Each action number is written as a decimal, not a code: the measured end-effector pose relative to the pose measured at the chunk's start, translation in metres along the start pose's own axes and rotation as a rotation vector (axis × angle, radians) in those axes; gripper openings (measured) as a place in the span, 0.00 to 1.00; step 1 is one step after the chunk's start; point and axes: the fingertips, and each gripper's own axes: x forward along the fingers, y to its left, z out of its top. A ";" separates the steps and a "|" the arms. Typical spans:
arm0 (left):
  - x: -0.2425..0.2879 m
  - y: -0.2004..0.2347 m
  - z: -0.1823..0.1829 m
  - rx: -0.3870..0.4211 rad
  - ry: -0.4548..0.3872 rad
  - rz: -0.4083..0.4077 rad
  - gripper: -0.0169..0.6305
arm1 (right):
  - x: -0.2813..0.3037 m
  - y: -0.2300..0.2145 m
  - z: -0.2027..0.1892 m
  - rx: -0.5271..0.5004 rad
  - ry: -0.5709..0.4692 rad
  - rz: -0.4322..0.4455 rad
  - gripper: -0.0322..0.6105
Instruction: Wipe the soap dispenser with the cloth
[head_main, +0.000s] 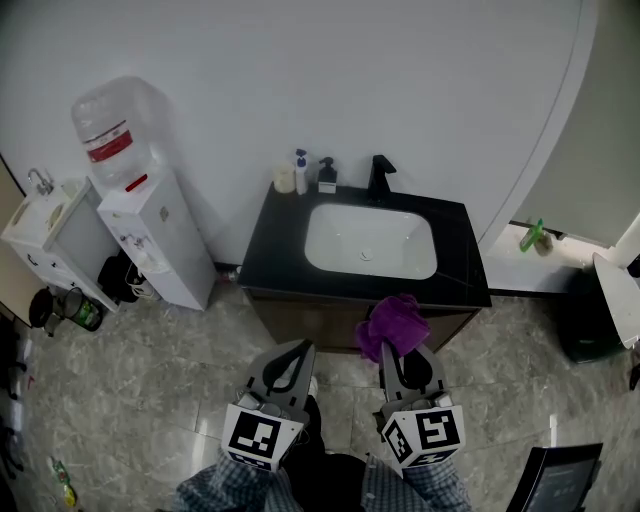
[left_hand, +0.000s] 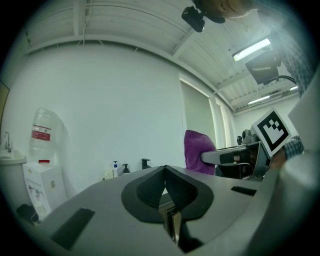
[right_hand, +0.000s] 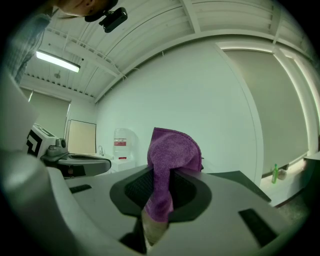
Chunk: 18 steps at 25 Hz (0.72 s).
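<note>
The left hand-held gripper (head_main: 298, 348) hangs before the bench (head_main: 272, 245) with jaws closed on nothing, the soap dispenser (head_main: 327, 176) stands at the bench's back edge, and the right hand-held gripper (head_main: 402, 348) pinches the purple cloth (head_main: 395, 322).

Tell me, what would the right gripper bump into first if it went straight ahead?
Probably the black counter, led by its purple cloth; height is unclear, so it may pass over the sink.
</note>
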 end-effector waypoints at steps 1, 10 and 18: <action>0.006 0.004 -0.003 0.001 0.010 -0.003 0.03 | 0.006 -0.003 0.000 -0.004 0.000 -0.002 0.17; 0.083 0.051 -0.010 -0.005 0.020 -0.040 0.03 | 0.088 -0.033 0.008 -0.054 0.013 -0.022 0.17; 0.168 0.131 -0.002 -0.023 0.028 -0.047 0.03 | 0.195 -0.061 0.019 -0.050 0.042 -0.046 0.17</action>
